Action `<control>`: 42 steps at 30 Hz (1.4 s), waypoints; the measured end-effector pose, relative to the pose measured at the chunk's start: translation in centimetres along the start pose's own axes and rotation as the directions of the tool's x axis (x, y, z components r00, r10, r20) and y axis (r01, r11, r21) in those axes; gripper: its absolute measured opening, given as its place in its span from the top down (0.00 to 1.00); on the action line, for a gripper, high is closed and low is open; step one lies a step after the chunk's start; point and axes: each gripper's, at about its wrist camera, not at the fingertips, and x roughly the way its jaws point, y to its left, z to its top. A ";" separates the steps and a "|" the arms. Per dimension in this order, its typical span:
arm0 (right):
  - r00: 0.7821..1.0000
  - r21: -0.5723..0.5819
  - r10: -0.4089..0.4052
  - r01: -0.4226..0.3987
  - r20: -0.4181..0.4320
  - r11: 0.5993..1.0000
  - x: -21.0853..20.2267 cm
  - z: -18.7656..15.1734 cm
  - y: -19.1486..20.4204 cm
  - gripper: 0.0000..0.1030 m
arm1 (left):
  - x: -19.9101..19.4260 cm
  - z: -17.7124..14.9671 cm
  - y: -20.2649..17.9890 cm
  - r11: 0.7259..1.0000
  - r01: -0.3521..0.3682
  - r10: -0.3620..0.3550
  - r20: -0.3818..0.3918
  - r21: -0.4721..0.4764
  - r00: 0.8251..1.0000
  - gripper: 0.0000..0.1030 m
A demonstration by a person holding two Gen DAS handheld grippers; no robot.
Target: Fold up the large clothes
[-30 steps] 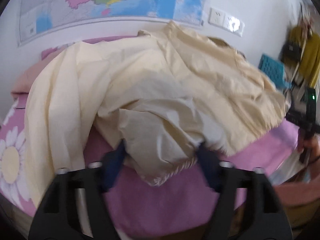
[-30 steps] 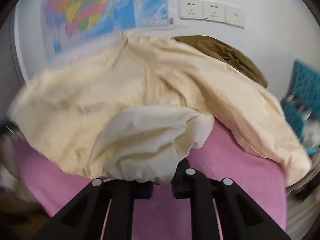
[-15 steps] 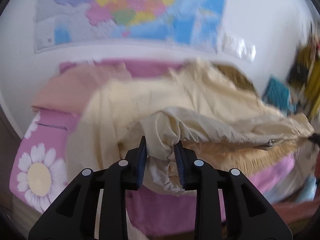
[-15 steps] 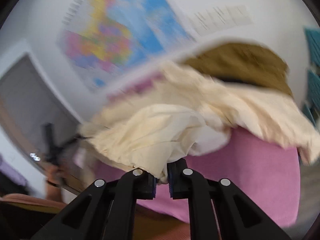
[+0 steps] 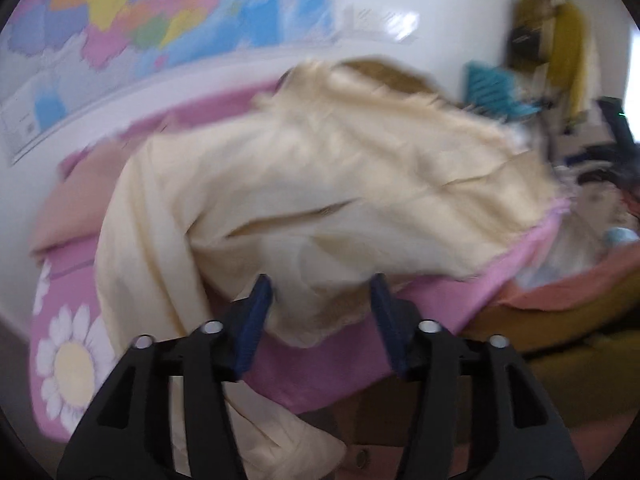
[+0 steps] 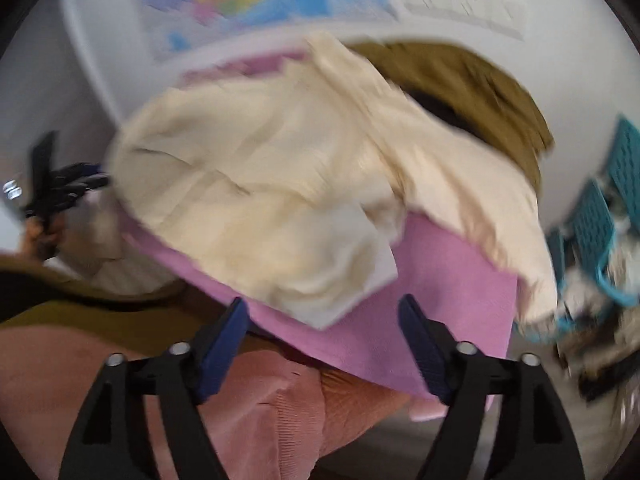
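A large cream garment (image 5: 320, 184) lies crumpled in a heap on the pink bed sheet (image 5: 332, 364). My left gripper (image 5: 322, 312) hovers at its near edge. Its jaws are opening, and a loose fold of the cloth lies between the blue pads (image 5: 256, 320) without being pinched. In the right wrist view the same garment (image 6: 280, 184) spreads over the sheet (image 6: 448, 280). My right gripper (image 6: 324, 332) is just short of its near corner, jaws opening wide with nothing between them. All views are motion-blurred.
An olive-brown garment (image 6: 472, 84) lies behind the cream one by the wall. A map (image 5: 152, 20) hangs above the bed. Teal baskets (image 6: 596, 224) stand at the right. A salmon pillow (image 5: 76, 204) lies at the left. Salmon corduroy fabric (image 6: 256, 408) is below the right gripper.
Half a second ago both grippers were shut on bunched folds of the cream garment. Now both stand apart and the cloth has dropped back onto the bed.
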 end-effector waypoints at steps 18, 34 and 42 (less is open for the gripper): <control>0.975 -0.067 -0.203 0.209 0.094 0.976 21.3 25.1 -1.1 0.44 | 15.3 13.4 6.7 0.992 -0.103 0.097 -0.096 -0.067 0.991 0.43; 0.889 0.084 -0.301 0.290 0.345 0.953 18.6 34.3 -5.0 1.00 | 25.5 19.1 9.7 0.948 -0.318 0.309 -0.191 -0.015 0.932 0.92; 0.963 -0.074 -0.213 0.227 0.163 0.971 23.2 32.1 -3.8 0.46 | 26.7 18.4 10.8 0.956 -0.288 0.272 -0.225 -0.044 0.936 0.52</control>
